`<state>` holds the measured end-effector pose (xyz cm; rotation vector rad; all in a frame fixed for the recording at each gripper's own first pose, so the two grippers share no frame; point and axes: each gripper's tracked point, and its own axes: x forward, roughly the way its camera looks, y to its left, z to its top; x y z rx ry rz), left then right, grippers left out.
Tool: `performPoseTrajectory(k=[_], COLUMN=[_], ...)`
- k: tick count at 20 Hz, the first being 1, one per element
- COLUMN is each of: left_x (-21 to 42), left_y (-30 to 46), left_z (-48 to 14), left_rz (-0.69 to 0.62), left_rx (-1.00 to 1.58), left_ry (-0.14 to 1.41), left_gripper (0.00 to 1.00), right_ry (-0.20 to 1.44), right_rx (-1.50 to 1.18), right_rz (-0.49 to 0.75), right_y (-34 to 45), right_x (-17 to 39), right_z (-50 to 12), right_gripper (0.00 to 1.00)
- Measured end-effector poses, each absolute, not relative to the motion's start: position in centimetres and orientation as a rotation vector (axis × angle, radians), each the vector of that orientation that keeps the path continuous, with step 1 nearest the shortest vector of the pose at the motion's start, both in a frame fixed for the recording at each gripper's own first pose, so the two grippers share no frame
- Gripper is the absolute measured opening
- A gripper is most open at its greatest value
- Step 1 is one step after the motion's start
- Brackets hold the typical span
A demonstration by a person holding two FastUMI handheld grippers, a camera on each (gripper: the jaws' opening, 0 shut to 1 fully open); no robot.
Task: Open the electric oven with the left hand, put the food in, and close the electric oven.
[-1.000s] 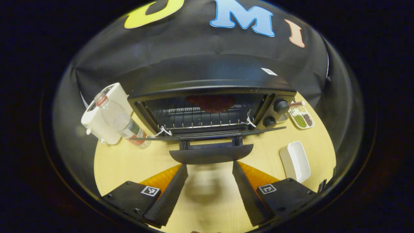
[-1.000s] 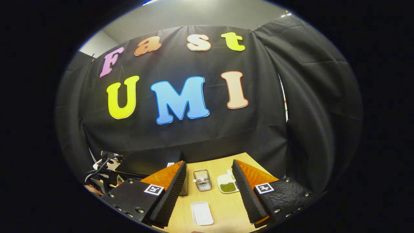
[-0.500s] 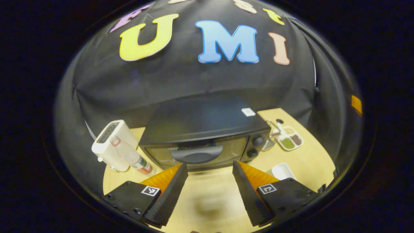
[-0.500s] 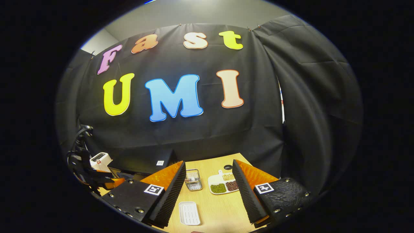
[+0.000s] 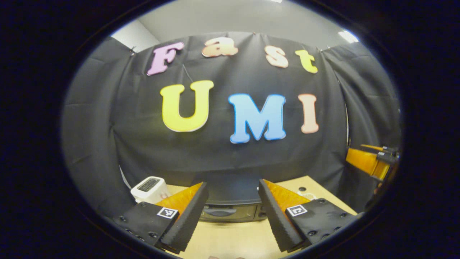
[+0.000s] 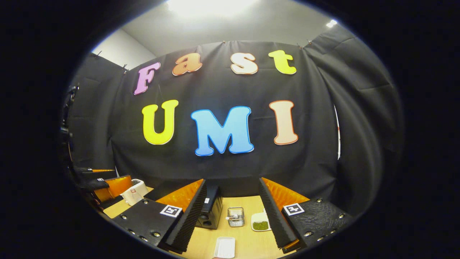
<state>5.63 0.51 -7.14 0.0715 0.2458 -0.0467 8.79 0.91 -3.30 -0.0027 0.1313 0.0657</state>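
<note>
counter (image 6: 248,241), light wood: white toaster (image 5: 149,187) at left; wire basket (image 6: 235,217); white divided dish (image 6: 260,221) of green beans; white tray (image 6: 225,247) nearest.

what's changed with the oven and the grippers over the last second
The oven door, open with food on the rack a second ago, is now shut. The left hand-held gripper has pulled back and tilted up. Both it and the right hand-held gripper stay open and empty.

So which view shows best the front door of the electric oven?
The left gripper view: it faces the electric oven head-on, so the door with its handle shows, shut, between its jaws. The right gripper view sees the oven from its knob end, partly hidden behind a finger, at an angle.
</note>
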Motion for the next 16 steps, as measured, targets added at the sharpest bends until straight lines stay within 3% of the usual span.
performPoseTrajectory(k=[6,16], left_x=[2.2,-0.1], left_y=[0.7,4.3], left_z=[-1.0,-1.0], left_rz=[-0.092,-0.135], left_rx=[0.062,0.002], left_ry=[0.137,0.139], left_gripper=[0.99,0.99], right_ry=[0.089,0.079], right_rx=[0.049,0.001], right_rz=[0.06,0.046], right_y=[4.2,7.0], right_x=[6.3,2.4], right_z=[0.4,1.9], right_gripper=[0.87,0.87])
